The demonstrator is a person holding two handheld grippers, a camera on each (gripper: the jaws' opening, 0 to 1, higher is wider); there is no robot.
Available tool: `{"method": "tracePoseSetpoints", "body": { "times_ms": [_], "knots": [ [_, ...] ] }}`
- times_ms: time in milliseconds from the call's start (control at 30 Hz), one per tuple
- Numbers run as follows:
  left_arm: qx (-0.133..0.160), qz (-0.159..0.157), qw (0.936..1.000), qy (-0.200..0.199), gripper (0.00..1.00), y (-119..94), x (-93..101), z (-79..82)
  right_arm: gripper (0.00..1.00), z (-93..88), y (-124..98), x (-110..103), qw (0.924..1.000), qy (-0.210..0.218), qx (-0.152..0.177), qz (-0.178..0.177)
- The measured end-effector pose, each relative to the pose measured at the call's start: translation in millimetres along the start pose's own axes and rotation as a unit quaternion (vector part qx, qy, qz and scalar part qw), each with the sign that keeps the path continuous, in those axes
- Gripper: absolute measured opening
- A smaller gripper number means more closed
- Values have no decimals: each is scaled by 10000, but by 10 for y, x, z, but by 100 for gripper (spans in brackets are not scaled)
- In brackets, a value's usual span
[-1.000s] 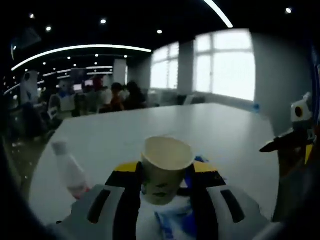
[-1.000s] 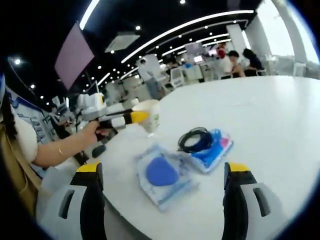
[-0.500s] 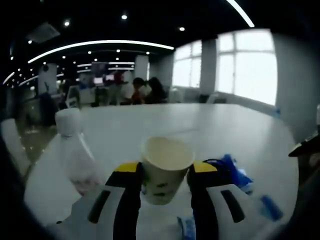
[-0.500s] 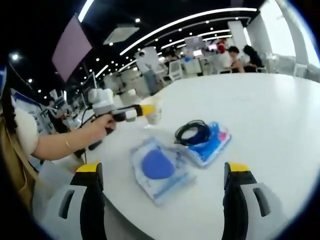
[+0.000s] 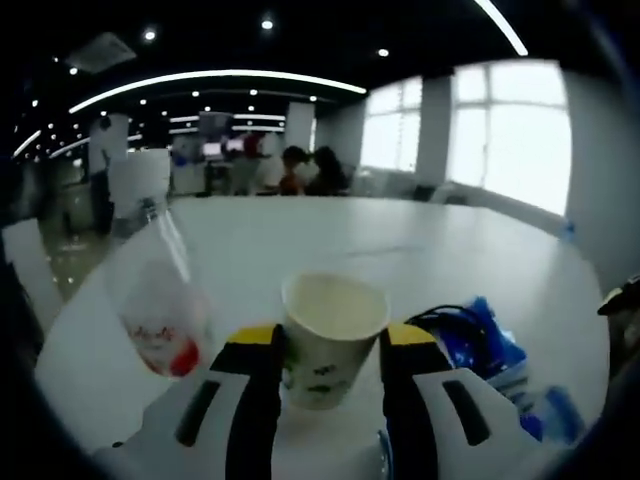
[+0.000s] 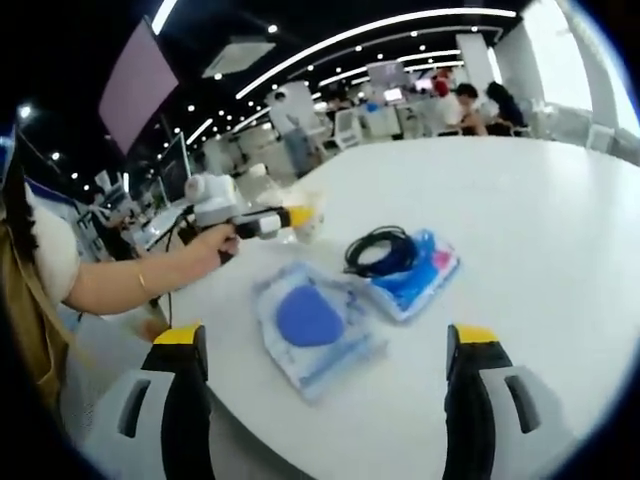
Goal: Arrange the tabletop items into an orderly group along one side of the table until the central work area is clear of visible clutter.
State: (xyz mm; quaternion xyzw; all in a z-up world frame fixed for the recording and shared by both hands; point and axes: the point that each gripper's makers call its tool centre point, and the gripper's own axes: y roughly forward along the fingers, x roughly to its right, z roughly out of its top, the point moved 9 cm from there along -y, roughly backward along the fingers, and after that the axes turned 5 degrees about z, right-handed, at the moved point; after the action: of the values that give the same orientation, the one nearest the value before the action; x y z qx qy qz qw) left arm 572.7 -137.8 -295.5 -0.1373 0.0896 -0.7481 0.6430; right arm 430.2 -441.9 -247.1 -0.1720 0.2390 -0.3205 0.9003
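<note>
Change: the clear bottle (image 5: 155,300) is sitting much nearer the cup than a second ago in the left gripper view, and the left tongs are reaching further out over the desk in the right gripper view.
Left tongs (image 5: 328,350): closing on one paper cup (image 5: 332,335), both yellow-tipped jaws pressing its sides, cup upright, mouth open and facing up.
Left tongs from the other side (image 6: 300,215): a hand (image 6: 212,243) is gripping the handle, with the cup at the tip, just beside the bottle, near the desk's edge.
Right tongs (image 6: 325,385): jaws standing wide apart, gripping nothing, hanging over the near edge of the desk (image 6: 560,250).
Cups: one, pale, with a dark print low on its wall.
Bottles: one, clear plastic, white cap, red-printed label, tilting in the left gripper view; I cannot tell whether it is touching the cup.
Clear packets: two, lying side by side on the desk; one is holding a blue oval pad (image 6: 305,318), the other blue packet (image 6: 415,280) is carrying a coil of black cable (image 6: 382,252) on top.
Packets from the left tongs: lying right of the cup (image 5: 480,345), cable coil just showing.
Background: people sitting at far desks, bright windows.
</note>
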Motion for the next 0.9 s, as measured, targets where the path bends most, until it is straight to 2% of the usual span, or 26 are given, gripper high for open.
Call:
{"method": "tracePoseSetpoints", "body": {
  "times_ms": [133,233,367,433,733,900],
  "knots": [
    [46,41,9999,90,37,24,-9,-32,97,-9,6,3,10000,11,-34,5],
    [-98,88,9998,-128,37,40,-32,-102,97,-21,12,2,10000,20,-81,11],
    [-115,139,9998,-63,37,33,-42,-144,96,-26,13,6,10000,25,-94,3],
    [-93,198,9995,-221,37,30,-58,-149,95,-25,12,3,9999,44,-91,13],
    [10,245,9997,31,38,78,-51,-182,93,-19,14,-15,9999,116,-46,72],
    [-15,251,9997,-43,38,81,-65,-184,94,-23,9,-13,9999,83,-68,44]
  ]
}}
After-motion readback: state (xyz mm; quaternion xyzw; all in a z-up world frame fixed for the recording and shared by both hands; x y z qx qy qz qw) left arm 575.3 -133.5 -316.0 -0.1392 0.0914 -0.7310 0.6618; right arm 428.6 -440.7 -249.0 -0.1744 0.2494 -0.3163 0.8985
